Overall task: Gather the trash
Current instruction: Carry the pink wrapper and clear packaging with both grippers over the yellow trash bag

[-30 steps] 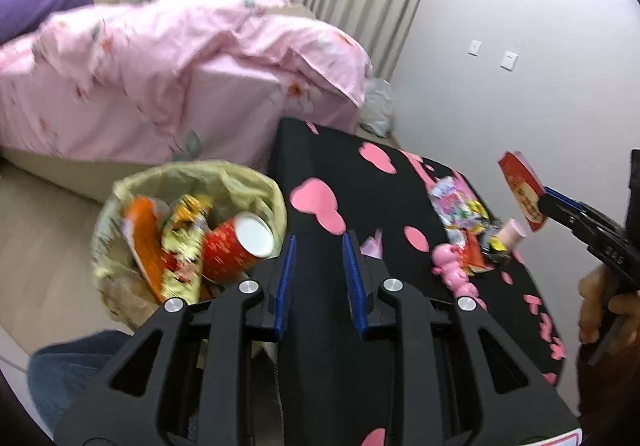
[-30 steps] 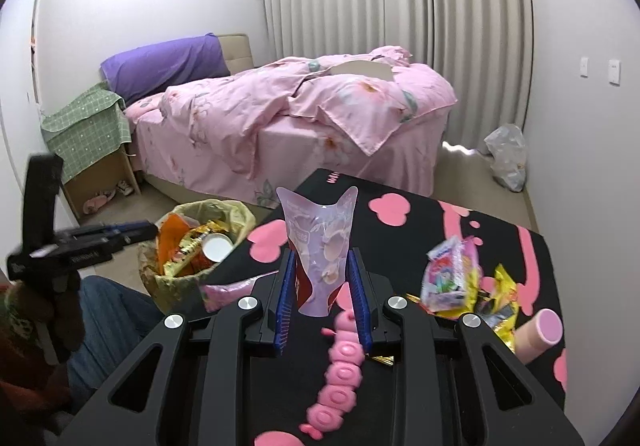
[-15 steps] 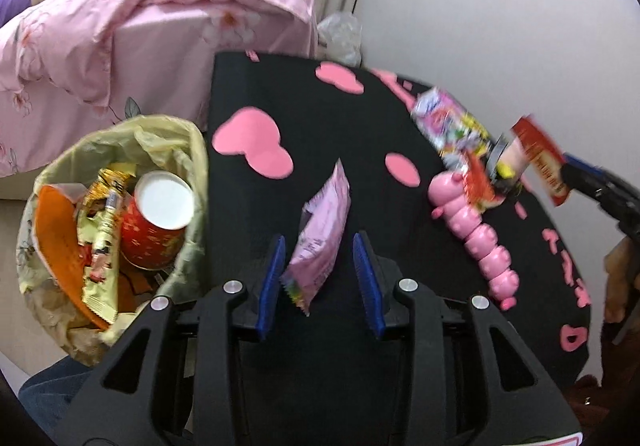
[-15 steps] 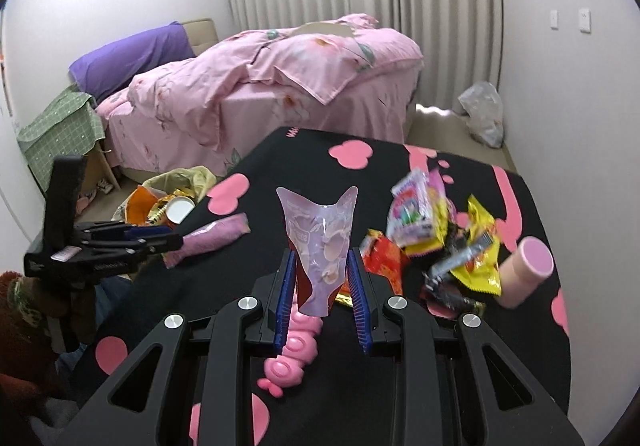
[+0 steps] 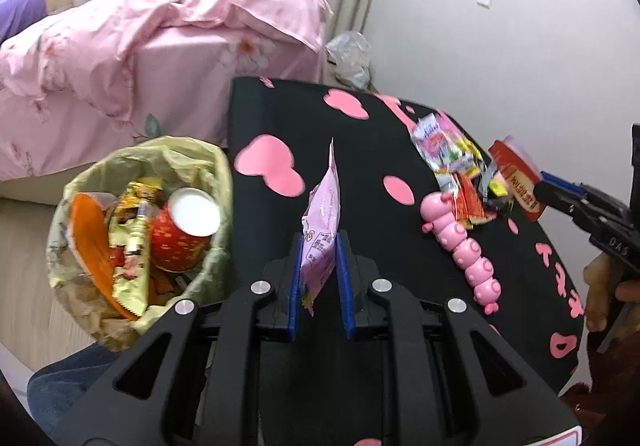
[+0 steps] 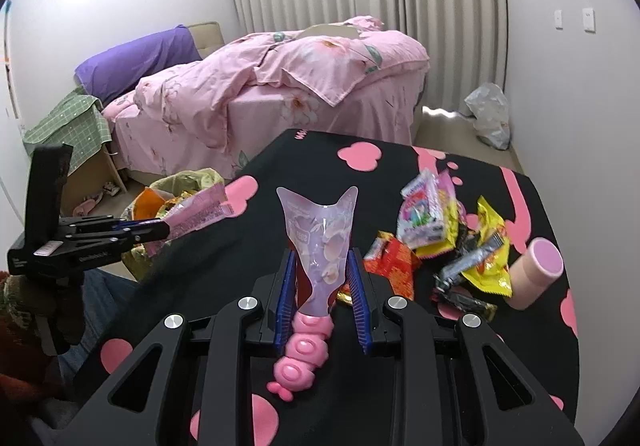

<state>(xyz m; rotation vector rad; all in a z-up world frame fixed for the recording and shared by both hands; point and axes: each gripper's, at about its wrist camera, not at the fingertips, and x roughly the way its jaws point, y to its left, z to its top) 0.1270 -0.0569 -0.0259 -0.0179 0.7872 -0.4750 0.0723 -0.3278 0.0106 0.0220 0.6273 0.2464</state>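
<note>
Left wrist: pink wrapper (image 5: 320, 222) upright in left gripper (image 5: 319, 278).

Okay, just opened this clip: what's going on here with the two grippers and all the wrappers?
A person is clearing snack trash off a black table with pink shapes. The left gripper is shut on a pink wrapper, held up beside the lined trash bin, which already holds a red cup and wrappers. The right gripper is shut on a pale purple pouch, above a pink caterpillar toy. A pile of wrappers remains on the table.
</note>
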